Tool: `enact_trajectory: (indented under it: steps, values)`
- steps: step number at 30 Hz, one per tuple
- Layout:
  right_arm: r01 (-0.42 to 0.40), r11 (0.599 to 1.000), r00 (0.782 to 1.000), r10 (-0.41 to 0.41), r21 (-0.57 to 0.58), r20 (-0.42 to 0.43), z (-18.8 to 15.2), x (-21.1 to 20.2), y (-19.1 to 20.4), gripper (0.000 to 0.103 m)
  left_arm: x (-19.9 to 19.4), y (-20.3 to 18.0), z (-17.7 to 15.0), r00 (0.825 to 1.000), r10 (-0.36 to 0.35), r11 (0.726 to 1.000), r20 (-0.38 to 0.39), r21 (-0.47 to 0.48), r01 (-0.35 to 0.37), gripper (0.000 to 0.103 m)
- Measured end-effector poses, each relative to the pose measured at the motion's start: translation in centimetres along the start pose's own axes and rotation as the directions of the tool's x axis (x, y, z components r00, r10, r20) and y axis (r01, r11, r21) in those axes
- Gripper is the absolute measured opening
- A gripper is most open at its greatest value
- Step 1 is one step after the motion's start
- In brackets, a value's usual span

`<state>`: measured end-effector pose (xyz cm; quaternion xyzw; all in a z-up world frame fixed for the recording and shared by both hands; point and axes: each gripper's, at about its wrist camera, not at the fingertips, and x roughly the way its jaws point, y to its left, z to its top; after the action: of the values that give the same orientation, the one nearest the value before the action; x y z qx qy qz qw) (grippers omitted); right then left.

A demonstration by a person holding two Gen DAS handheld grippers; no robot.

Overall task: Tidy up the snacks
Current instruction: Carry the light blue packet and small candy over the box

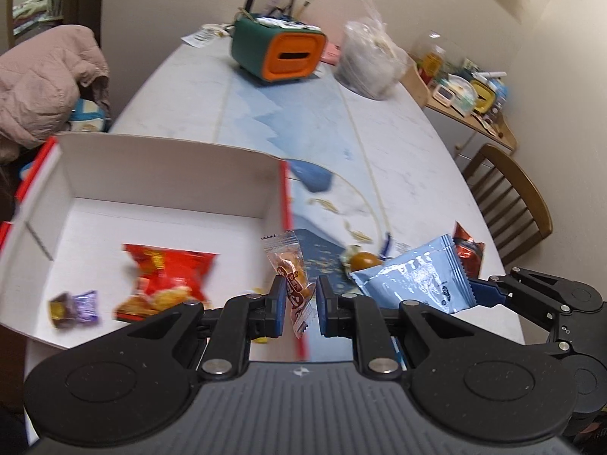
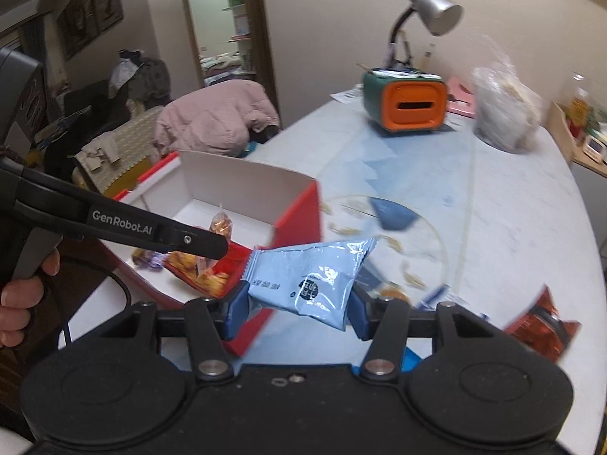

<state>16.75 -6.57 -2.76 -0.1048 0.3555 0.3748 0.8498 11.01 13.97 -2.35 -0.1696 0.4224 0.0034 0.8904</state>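
The left gripper (image 1: 300,305) is pinching a small clear-wrapped snack (image 1: 290,276) between its blue pads, holding it upright just over the near right corner of the open red-and-white box (image 1: 167,178). Inside the box a red snack bag (image 1: 167,280) is lying on the white floor, with two small wrapped candies (image 1: 74,308) sitting to its left near the front edge. The right gripper (image 2: 299,309) is clamping a light blue snack packet (image 2: 307,280) by its lower edge, carrying it in the air just right of the box's red side wall (image 2: 299,212). On the table (image 1: 398,151) to the right, a dark red-orange packet (image 2: 538,322) is lying near the edge, and a small round brown sweet (image 1: 364,259) (blurred, so its wrapper is hard to read) is resting just beyond the blue packet. At the far end a green and orange container (image 1: 279,53) is standing beside a clear plastic bag (image 1: 371,64), under a grey desk lamp (image 2: 428,11).
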Motion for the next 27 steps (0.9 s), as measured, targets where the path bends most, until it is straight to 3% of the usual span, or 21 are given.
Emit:
enact_trajectory:
  steps: [14,27]
  values:
    - [-0.032,0.998,0.999,0.03,-0.059,-0.045,3.4,7.2,6.8,0.052,-1.3,9.2,1.3,0.996,0.088,0.996,-0.011,-0.031,-0.088,0.016]
    - [0.022,0.999,0.991,-0.028,-0.045,-0.128,5.2,14.5,8.7,0.052,2.0,15.3,2.9,0.983,0.151,0.987,-0.105,-0.045,-0.156,0.016]
